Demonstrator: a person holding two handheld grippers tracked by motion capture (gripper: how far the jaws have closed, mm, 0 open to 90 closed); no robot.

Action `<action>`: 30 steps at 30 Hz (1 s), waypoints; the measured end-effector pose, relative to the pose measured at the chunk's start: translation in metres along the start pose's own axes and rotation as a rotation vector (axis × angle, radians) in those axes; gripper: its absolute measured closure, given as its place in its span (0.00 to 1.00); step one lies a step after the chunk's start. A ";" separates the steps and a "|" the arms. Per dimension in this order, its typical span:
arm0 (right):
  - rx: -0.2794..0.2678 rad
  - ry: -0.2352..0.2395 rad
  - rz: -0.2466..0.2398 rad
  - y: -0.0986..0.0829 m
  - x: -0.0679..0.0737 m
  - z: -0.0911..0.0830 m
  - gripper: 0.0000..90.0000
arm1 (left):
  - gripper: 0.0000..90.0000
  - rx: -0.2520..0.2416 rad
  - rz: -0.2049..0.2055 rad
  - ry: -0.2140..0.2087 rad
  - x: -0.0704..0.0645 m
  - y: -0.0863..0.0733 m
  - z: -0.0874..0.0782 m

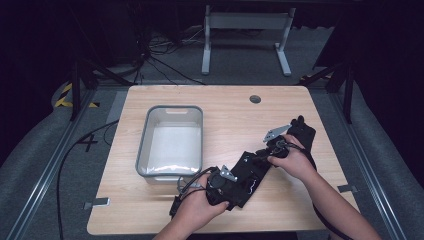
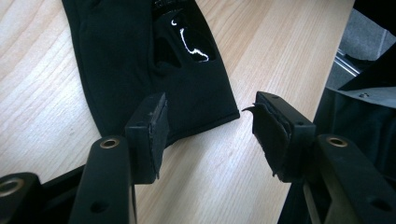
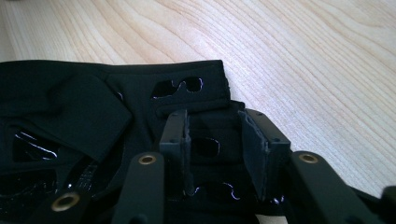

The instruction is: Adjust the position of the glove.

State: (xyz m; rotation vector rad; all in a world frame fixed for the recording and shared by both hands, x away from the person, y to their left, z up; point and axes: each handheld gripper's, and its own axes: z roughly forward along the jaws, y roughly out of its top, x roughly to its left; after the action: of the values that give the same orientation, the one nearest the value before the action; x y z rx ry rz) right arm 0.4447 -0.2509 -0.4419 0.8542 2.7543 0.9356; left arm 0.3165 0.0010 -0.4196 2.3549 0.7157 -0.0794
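Jaws: both pairs stand spread; the left gripper (image 2: 208, 135) has its pads apart over the near hem of a black garment (image 1: 260, 167), one pad over the cloth and one over bare wood; the right gripper (image 3: 215, 149) has its pads apart just above the garment's far part, pinching nothing.
Room: dark surroundings, grey carpeted floor, a white metal table frame (image 1: 245, 30) at the far side, loose black cables (image 1: 155, 55) on the floor to the far left, yellow-and-black hazard tape (image 1: 64, 95) at the left.
Table: pale wood-grain top (image 1: 220, 107) with rounded corners and a round grey grommet (image 1: 255, 99) near its far edge.
Bin: a grey plastic tub (image 1: 145, 135), rectangular with rounded corners, on the left half of the table.
Garment: matte black stretch fabric with glossy black printed patches, lying in a diagonal strip from near-centre to the right of the table, just right of the tub.
Hands: the left hand (image 1: 197, 207) grips its tool at the garment's near end, the right hand (image 1: 295, 160) at its far end.
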 end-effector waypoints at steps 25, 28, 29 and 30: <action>0.015 0.042 0.031 0.000 -0.001 0.003 0.83 | 0.80 0.043 0.004 0.159 0.002 -0.002 0.035; 0.013 0.058 0.037 0.000 -0.001 0.003 0.89 | 0.89 0.027 -0.019 0.128 0.007 -0.004 0.034; 0.013 0.057 0.031 0.000 0.000 0.002 0.92 | 0.90 0.025 -0.026 0.129 0.007 -0.004 0.034; 0.013 0.056 0.027 0.000 0.001 0.002 0.93 | 0.90 0.024 -0.028 0.126 0.007 -0.004 0.033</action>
State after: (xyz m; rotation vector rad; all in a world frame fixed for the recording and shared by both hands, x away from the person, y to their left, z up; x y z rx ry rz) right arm 0.4449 -0.2491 -0.4436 0.8828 2.8055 0.9618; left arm 0.3249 -0.0136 -0.4497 2.3889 0.8122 0.0491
